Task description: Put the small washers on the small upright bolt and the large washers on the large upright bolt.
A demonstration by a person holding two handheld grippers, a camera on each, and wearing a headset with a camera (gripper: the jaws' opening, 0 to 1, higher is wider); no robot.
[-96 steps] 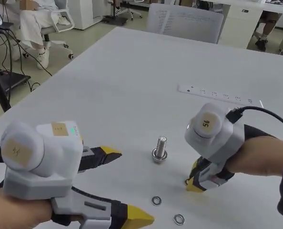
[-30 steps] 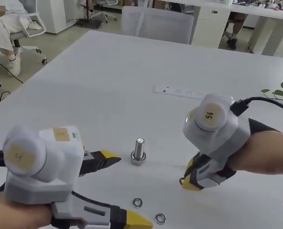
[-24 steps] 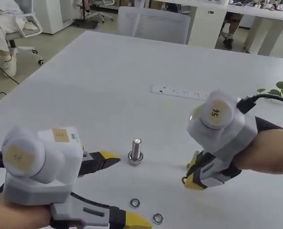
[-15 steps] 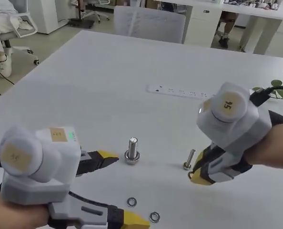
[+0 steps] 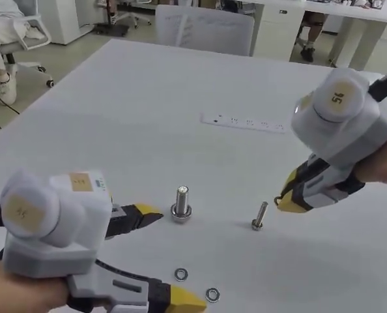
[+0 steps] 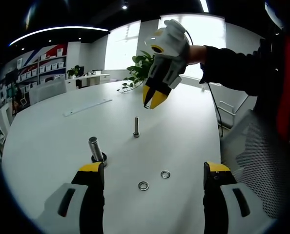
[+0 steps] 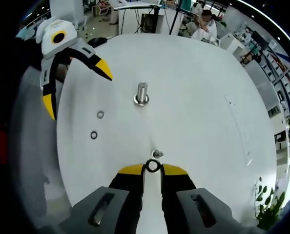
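Observation:
The large upright bolt (image 5: 181, 202) (image 6: 95, 148) (image 7: 142, 93) stands head-down on the white table (image 5: 148, 117). The small upright bolt (image 5: 260, 216) (image 6: 136, 126) (image 7: 157, 154) stands to its right. Two loose washers (image 5: 181, 274) (image 5: 212, 295) lie flat in front of the large bolt, also seen in the gripper views (image 6: 143, 185) (image 7: 100, 114). My right gripper (image 5: 291, 199) (image 7: 152, 168) hangs above and right of the small bolt, shut on a small washer (image 7: 152, 166). My left gripper (image 5: 167, 257) (image 6: 154, 168) is open, low at the front left, with its jaws either side of the loose washers.
A white power strip (image 5: 245, 122) lies across the table behind the bolts. A grey chair (image 5: 203, 29) stands at the far edge. A potted plant (image 6: 142, 68) sits at the table's right end. A person sits at the far left (image 5: 4, 26).
My right gripper has lifted up and to the right, away from the table, uncovering the small bolt. The left gripper has stayed put. The head camera has shifted.

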